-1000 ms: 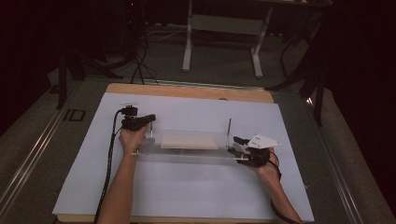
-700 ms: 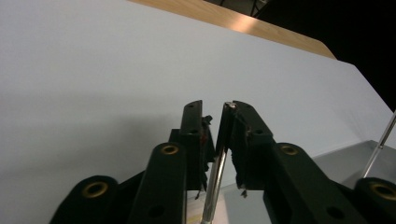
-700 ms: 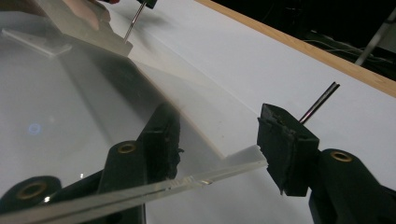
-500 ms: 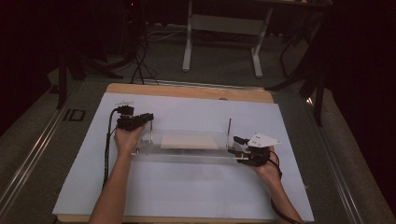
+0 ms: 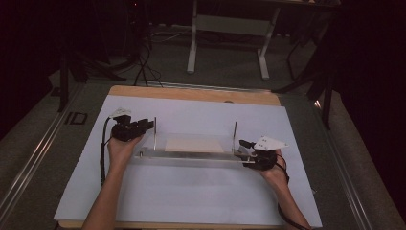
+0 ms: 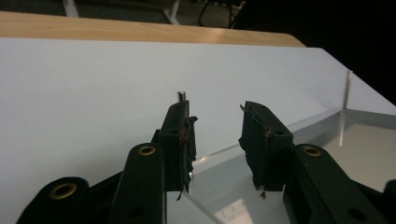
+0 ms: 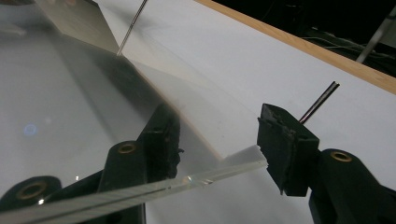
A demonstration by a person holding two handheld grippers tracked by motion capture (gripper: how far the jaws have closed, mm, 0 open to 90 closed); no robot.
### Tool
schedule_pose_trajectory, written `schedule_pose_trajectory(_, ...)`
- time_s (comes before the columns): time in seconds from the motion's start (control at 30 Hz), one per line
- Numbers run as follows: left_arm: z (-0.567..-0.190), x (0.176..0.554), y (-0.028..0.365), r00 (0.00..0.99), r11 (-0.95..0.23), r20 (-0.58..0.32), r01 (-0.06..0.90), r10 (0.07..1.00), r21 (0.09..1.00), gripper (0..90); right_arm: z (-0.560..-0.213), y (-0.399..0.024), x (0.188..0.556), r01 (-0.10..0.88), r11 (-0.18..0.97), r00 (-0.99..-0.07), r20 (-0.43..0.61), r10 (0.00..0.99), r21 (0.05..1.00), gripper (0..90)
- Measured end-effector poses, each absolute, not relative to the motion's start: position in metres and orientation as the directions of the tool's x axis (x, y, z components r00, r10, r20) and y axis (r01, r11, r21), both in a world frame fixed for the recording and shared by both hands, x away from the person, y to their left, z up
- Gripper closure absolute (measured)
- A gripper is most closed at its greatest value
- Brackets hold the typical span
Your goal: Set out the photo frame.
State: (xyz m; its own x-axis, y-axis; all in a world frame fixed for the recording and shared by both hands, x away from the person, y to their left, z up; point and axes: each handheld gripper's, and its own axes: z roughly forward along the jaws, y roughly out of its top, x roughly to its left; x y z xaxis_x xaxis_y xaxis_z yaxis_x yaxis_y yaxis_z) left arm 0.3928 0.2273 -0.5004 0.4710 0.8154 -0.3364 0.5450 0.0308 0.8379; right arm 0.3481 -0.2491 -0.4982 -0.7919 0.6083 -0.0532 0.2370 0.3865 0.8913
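Surface: white sheet [image 5: 191, 191] covered wooden table [image 5: 191, 93].
Plate: clear acrylic plate [image 5: 191, 155] lay mid-sheet, thin rods upright at both ends.
Left gripper [image 5: 148, 125]: at plate's left end, jaws just opened, gripping nothing.
Right gripper [image 5: 242, 153]: at plate's right end, jaws astride the edge; contact unclear.
Room: dark, desk frame [image 5: 230, 28] beyond table.

clear tray [image 5: 191, 157] mid-table on sheet [image 5: 191, 201] | card [image 5: 195, 144] in tray | rods [image 5: 154, 135] at both ends
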Motion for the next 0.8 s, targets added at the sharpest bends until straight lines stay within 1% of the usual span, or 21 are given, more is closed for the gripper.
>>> schedule_pose_trajectory(0.23, -0.497, 0.365, 0.238, 0.509, 0.012, -0.291, 0.482, 0.81, 0.876, 60.8, -0.496, -0.249, 0.349, 0.249, 0.38, -0.789, -0.041, 0.613, 0.891, 47.3)
schedule_pose_trajectory(0.4, -0.499, 0.354, 0.242, 0.523, -0.009, -0.27, 0.469, 0.808, 0.883, 60.0, -0.495, -0.249, 0.351, 0.256, 0.373, -0.786, -0.032, 0.617, 0.892, 47.3)
schedule_pose_trajectory(0.67, -0.501, 0.346, 0.245, 0.55, -0.016, -0.26, 0.447, 0.794, 0.894, 58.6, -0.491, -0.249, 0.354, 0.27, 0.364, -0.783, -0.017, 0.622, 0.892, 47.3)
schedule_pose_trajectory(0.7, -0.5, 0.345, 0.244, 0.558, -0.032, -0.242, 0.435, 0.794, 0.9, 58.4, -0.49, -0.249, 0.355, 0.275, 0.359, -0.78, -0.012, 0.626, 0.892, 47.4)
schedule_pose_trajectory(0.8, -0.497, 0.343, 0.245, 0.568, -0.025, -0.236, 0.414, 0.789, 0.91, 58.3, -0.489, -0.249, 0.357, 0.278, 0.353, -0.778, -0.006, 0.628, 0.893, 47.3)
